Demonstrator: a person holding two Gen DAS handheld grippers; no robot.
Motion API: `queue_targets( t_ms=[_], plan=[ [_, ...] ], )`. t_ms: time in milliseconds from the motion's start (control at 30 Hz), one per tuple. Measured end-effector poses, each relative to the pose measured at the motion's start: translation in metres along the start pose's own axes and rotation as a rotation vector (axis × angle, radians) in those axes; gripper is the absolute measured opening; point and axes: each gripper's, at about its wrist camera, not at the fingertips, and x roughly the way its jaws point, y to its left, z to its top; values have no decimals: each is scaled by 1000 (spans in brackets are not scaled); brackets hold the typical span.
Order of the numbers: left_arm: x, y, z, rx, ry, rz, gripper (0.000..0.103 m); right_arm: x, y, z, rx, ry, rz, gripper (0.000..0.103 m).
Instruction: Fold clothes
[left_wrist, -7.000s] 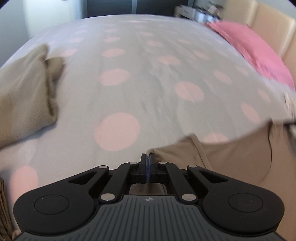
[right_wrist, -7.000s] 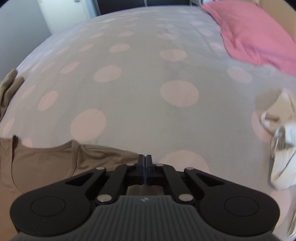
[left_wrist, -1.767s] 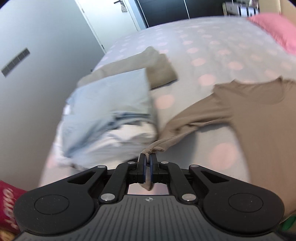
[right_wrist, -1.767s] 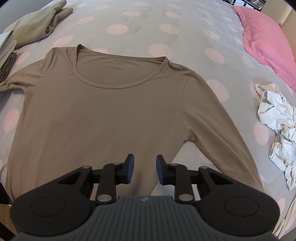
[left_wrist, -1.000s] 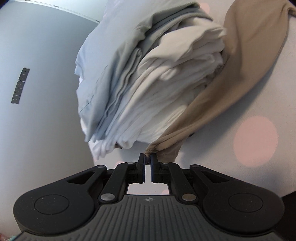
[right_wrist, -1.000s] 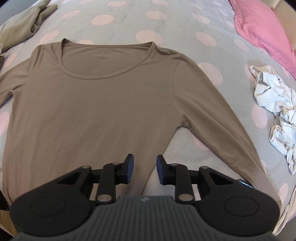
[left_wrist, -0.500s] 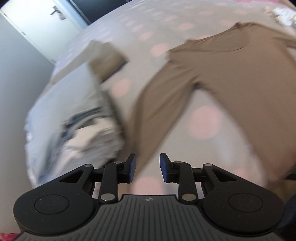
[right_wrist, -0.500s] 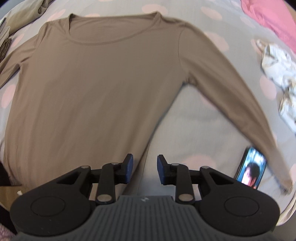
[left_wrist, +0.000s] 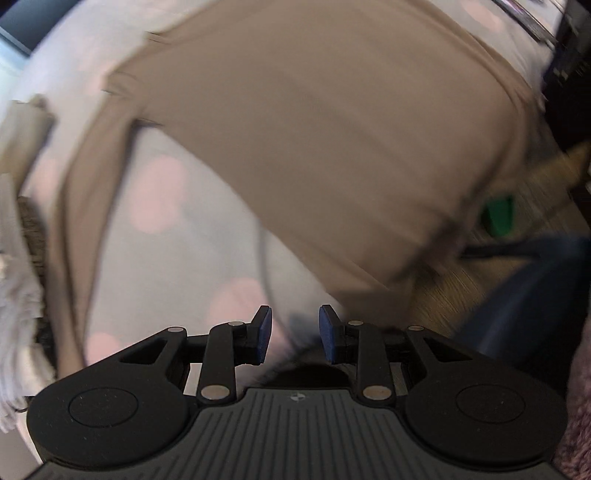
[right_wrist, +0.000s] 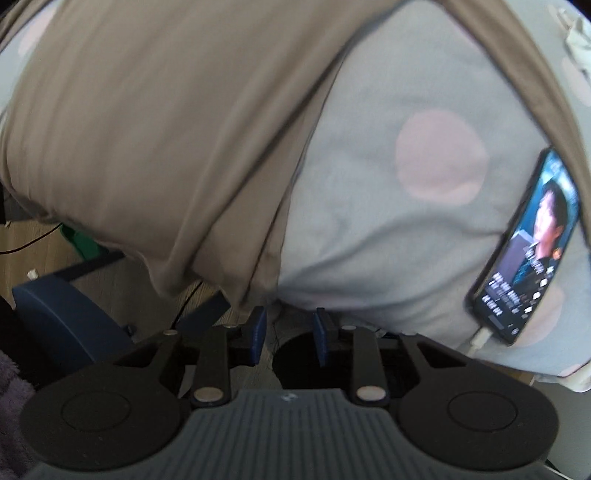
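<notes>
**Brown top spread at the bed's edge, both jaws empty**

Much of the left wrist view is smeared by motion blur, so outlines there are soft and small details cannot be read. The bed (left_wrist: 207, 254), covered in a pale grey sheet with pink dots, is cut off on every side in both views. The brown long-sleeved top (left_wrist: 332, 122) is laid flat on it, and its lower hem is seen draped over the bed's edge in the right wrist view (right_wrist: 155, 122); the neckline lies out of frame there. One sleeve is seen running down the left of the left wrist view, another along the upper right of the right wrist view, its cuff out of sight.

A pile of folded laundry (left_wrist: 14, 280) is only partly seen at the left margin, too blurred to sort. The wooden floor (right_wrist: 33, 247) is glimpsed beneath the hem, with a dark blue piece of furniture (right_wrist: 66, 314) and a green object (right_wrist: 83, 245) that cannot be identified.

A phone (right_wrist: 532, 251) with a lit screen is laid on the sheet beside the sleeve, a white cable plugged into its lower end.

The left gripper (left_wrist: 293, 330) is held with jaws moderately apart, having just been opening, nothing between them. The right gripper (right_wrist: 288, 326) is likewise parted and empty, just below the hem.
</notes>
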Motion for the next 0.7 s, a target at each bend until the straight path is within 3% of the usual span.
queue_targets(
  t_ms=[133, 300, 500, 600, 700],
  plan=[
    [16, -12, -7, 64, 70, -45, 26, 6, 7, 3, -38, 8, 6, 31],
    [39, -8, -4, 52, 114, -131, 26, 9, 12, 7, -73, 0, 16, 31],
    [55, -19, 9, 33, 92, -167, 26, 16, 10, 14, -73, 4, 27, 31],
    [60, -22, 8, 23, 94, -146, 23, 19, 10, 15, -76, 17, 22, 19],
    [60, -18, 4, -18, 89, -132, 5, 17, 9, 16, -69, 16, 36, 4]
  ],
)
